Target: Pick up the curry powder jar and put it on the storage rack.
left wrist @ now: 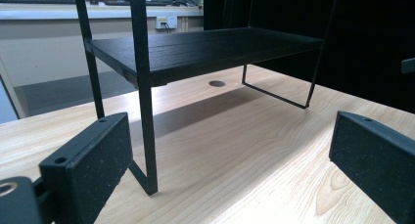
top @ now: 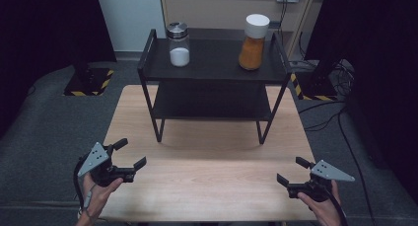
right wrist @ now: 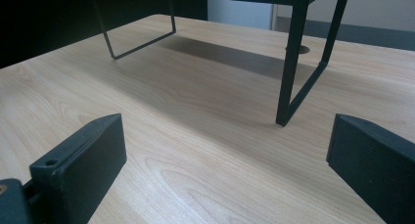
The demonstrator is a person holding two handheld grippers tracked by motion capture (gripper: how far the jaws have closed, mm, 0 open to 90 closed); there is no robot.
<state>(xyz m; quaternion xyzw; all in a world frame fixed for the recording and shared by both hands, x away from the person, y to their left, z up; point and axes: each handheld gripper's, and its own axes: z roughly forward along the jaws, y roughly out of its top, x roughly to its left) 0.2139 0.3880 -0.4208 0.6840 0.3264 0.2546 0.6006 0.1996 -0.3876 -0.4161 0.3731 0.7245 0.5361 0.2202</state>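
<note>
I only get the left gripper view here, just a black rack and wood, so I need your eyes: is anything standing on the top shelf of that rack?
Observer: Yes, a glass jar of white powder with a metal lid stands at the left of the top shelf.
Operator: Anything else up there?
Observer: A jar of orange powder with a white cap stands toward the right end.
Operator: Where is the other gripper?
Observer: The right gripper is held open over the table's near right corner, holding nothing.
</note>
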